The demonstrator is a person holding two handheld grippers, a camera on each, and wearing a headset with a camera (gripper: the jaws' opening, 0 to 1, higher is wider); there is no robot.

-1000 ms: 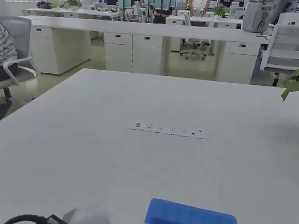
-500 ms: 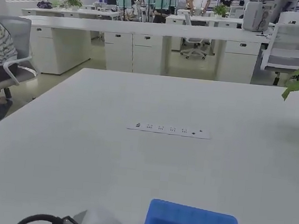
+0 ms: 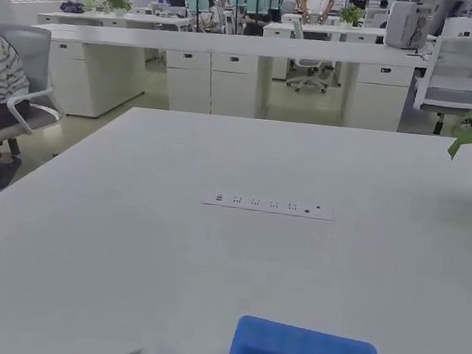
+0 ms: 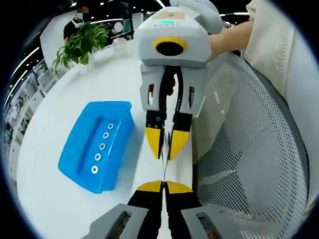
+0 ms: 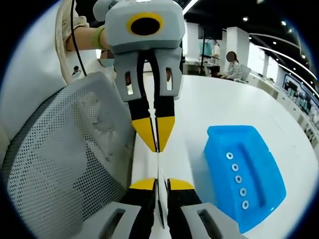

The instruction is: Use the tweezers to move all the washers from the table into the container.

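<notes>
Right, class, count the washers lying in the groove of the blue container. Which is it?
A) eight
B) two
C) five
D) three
C: five washers lie in one row along the groove of the blue container, and the left gripper view shows the same count.

The left gripper and the right gripper point straight at each other, yellow tips nose to nose, though it is hard to tell whether the tips actually touch. Each has its jaws drawn tight together. In the left gripper view a bare forearm reaches in behind the right gripper, and in the right gripper view a hand grips the left gripper from behind.
</notes>
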